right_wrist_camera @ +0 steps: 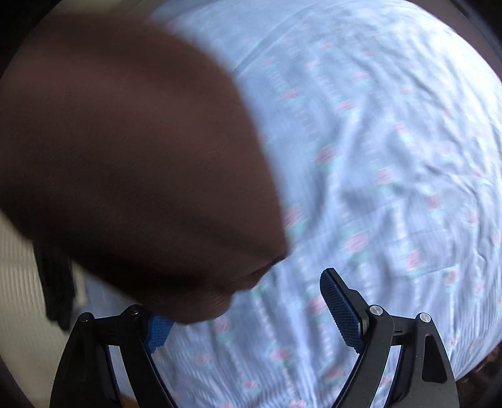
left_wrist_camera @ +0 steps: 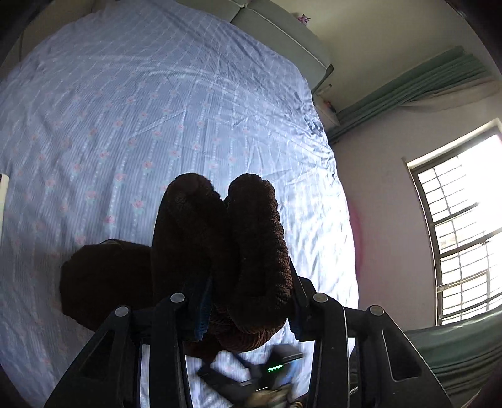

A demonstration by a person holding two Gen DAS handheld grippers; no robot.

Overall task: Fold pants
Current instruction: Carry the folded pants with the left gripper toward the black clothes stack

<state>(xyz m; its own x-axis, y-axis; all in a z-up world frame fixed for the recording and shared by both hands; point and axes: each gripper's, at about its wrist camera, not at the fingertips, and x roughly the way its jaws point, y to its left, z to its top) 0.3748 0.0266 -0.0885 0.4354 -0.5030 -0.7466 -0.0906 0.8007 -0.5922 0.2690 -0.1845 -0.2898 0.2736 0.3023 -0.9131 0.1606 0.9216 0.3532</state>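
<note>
The pants (left_wrist_camera: 219, 244) are dark brown corduroy. In the left wrist view my left gripper (left_wrist_camera: 248, 301) is shut on a bunched fold of them, with two rounded lobes standing up between the fingers and more fabric hanging down to the bed on the left. In the right wrist view the pants (right_wrist_camera: 131, 157) fill the left half, blurred by motion, and overlap the left blue pad. My right gripper (right_wrist_camera: 244, 310) is open, its right blue pad (right_wrist_camera: 340, 314) bare, and nothing sits between the pads. The right gripper also shows blurred in the left wrist view (left_wrist_camera: 269, 370).
A light blue floral bedsheet (left_wrist_camera: 157, 110) covers the bed (right_wrist_camera: 392, 157). A grey headboard (left_wrist_camera: 282, 28) stands at the far end. A barred window (left_wrist_camera: 464, 226) and green curtain are on the right wall. Pale floor shows at the left of the right wrist view.
</note>
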